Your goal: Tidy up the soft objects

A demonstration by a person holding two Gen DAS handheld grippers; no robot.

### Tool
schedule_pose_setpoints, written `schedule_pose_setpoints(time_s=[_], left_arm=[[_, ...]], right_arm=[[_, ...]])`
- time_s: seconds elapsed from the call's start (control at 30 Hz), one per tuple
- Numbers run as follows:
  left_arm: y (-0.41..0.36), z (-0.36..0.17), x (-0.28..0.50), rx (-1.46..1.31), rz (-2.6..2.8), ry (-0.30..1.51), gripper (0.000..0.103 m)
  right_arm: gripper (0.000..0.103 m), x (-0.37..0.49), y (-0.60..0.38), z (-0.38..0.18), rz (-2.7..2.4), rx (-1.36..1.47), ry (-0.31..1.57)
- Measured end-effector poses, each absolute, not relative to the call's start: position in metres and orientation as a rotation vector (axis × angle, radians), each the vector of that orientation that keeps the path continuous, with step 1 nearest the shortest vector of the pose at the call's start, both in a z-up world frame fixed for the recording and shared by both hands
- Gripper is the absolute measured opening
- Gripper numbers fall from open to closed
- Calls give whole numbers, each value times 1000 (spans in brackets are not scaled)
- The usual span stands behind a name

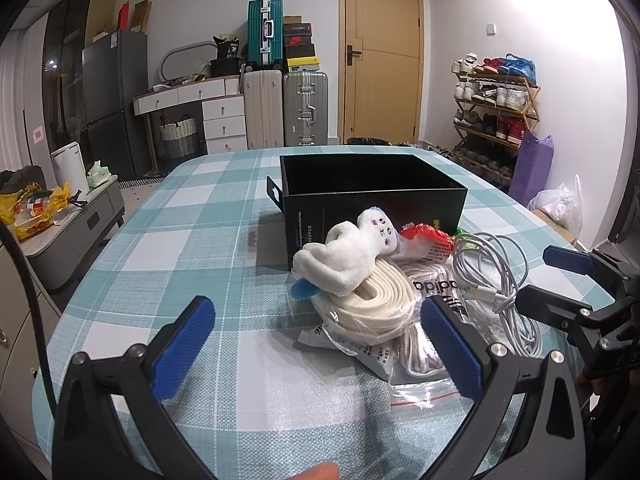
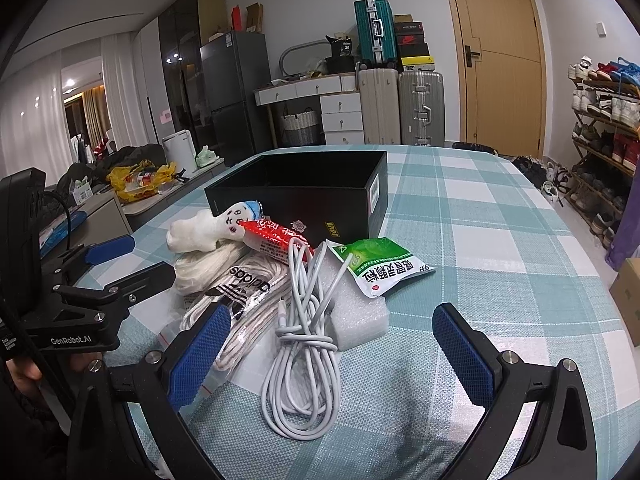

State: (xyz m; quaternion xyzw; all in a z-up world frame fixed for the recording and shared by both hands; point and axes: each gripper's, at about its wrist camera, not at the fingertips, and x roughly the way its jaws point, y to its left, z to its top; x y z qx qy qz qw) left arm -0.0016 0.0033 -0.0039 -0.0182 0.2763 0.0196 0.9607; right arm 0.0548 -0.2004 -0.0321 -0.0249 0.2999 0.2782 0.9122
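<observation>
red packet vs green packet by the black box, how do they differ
The red packet is long and narrow, wedged in the pile against the plush toy; the green packet is wider and squarish, lying at the pile's right edge. The red one sits partly under the white cable; the green one rests partly on white foam. Both carry printed text and lie near the black box.

The room had plain white walls (image 1: pixel 480 8) and a tan wooden door (image 1: pixel 382 52) with a dark lever handle. Beside it stood a silver ribbed suitcase (image 1: pixel 306 108), a cream hard-shell suitcase (image 1: pixel 263 110) and a teal suitcase (image 1: pixel 265 32) on top. A white drawer desk (image 1: pixel 200 108) sat next to a tall grey fridge (image 1: pixel 114 100). A wooden shoe rack (image 1: pixel 494 120) full of trainers lined the right wall. Sheer white curtains (image 2: pixel 116 88) hung at far left, lit by warm ceiling spots.
</observation>
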Motion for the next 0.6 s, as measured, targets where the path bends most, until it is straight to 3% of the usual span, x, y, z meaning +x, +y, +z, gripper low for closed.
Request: schedule_pose_setpoints(time_s=[0.47,0.53,0.6], left_arm=[[6,-6,0,-47,44,571,103],[6,-5,1,-47,43,572,103],[7,-5,1,-46,44,571,103]], right_arm=[[102,61,-191,-32,571,-39,690],[97,61,-190,-34,575,-45,703],[82,62,-188,-36,589,-54,727]])
